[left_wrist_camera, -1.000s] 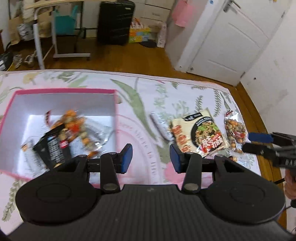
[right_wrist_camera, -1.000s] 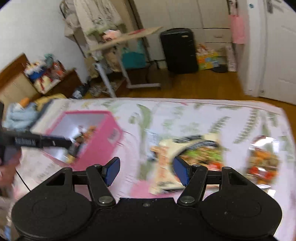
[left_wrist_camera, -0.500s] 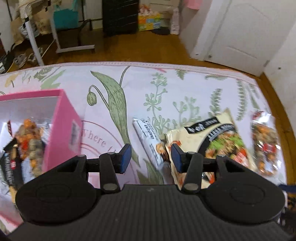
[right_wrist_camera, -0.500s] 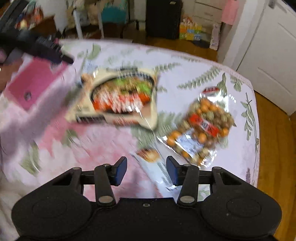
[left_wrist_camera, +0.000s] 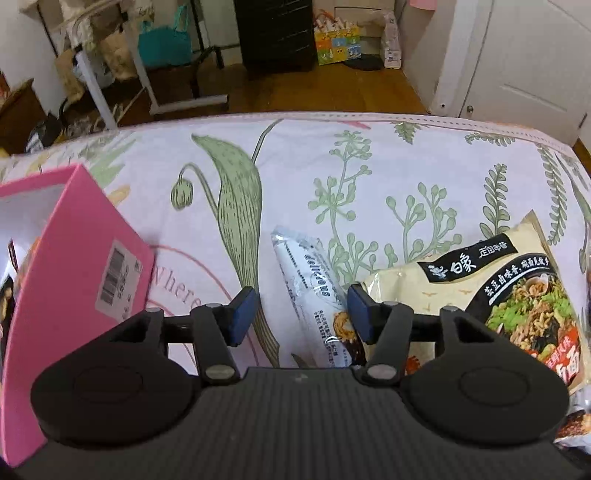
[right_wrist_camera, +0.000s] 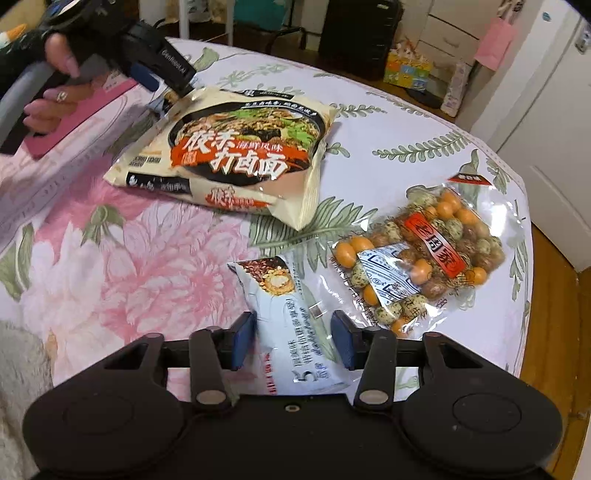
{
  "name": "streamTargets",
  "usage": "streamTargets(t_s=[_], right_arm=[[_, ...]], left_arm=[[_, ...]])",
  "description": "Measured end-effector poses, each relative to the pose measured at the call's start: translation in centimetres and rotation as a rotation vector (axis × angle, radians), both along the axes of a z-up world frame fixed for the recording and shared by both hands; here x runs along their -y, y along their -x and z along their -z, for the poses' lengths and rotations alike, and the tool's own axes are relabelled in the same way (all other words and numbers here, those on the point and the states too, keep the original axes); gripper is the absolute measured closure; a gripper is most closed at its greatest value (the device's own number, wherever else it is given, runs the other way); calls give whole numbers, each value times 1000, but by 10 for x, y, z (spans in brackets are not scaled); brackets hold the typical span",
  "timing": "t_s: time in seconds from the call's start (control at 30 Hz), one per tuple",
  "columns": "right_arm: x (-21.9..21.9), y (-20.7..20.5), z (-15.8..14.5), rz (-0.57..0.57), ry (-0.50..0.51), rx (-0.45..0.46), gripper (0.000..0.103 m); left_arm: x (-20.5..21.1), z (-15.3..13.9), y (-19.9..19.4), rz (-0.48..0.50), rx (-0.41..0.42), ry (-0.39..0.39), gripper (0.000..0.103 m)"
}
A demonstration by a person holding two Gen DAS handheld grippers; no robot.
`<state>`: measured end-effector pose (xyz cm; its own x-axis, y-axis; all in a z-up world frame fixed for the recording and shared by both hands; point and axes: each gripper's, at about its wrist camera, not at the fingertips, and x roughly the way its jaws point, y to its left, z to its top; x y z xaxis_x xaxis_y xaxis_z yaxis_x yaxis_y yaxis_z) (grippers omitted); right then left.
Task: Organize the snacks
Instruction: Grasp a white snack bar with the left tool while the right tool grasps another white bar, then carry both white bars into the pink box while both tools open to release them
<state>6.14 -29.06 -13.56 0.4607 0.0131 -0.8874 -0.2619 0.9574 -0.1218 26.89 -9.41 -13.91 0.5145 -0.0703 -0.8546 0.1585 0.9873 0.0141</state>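
A pink box (left_wrist_camera: 70, 266) stands at the left with snacks inside. My left gripper (left_wrist_camera: 301, 314) is open over a slim white snack bar (left_wrist_camera: 314, 295), which lies between its jaws beside a noodle packet (left_wrist_camera: 517, 306). The left gripper also shows in the right wrist view (right_wrist_camera: 159, 74), at the noodle packet's (right_wrist_camera: 236, 147) far corner. My right gripper (right_wrist_camera: 291, 339) is open, its jaws on either side of a second white snack bar (right_wrist_camera: 295, 332). A clear bag of mixed nuts (right_wrist_camera: 424, 254) lies just right of it.
All lies on a floral tablecloth (right_wrist_camera: 129, 258). The table's right edge (right_wrist_camera: 524, 258) drops to a wooden floor. A white door (left_wrist_camera: 535, 55), a black suitcase (left_wrist_camera: 273, 33) and a metal rack (left_wrist_camera: 110, 74) stand beyond the table.
My left gripper has moved right from over the pink box to the slim bar. My right gripper has swung right and come down around the second bar.
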Motion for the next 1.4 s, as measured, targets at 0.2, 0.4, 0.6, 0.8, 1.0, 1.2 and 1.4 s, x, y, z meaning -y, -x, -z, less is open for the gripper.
streamTargets(t_s=[0.2,0.4,0.6,0.8,1.0,1.2,1.4], right_arm=[[-13,-1,-7,151,-51,16,73],[-11,3,-24,290,-221,30,73],[-15,6,-34,375,-395,13,73],[-35,3,-47,362,-452,-3,73],[-63,-2,-52,314,-450,-51,73],[-90,-2,-57,247,-469,-102,73],[-117,8,-97,144,-484,-68,72]], left_arm=[[-12,5,-7,-62,-59,97,55],[-12,-4,6,-45,-64,114,78],[-31,-12,36,-20,-67,130,78],[-54,-22,61,21,-131,156,78],[-76,-35,83,59,-163,159,78],[-97,-59,105,117,-185,166,78],[-113,-112,140,203,-122,193,78]])
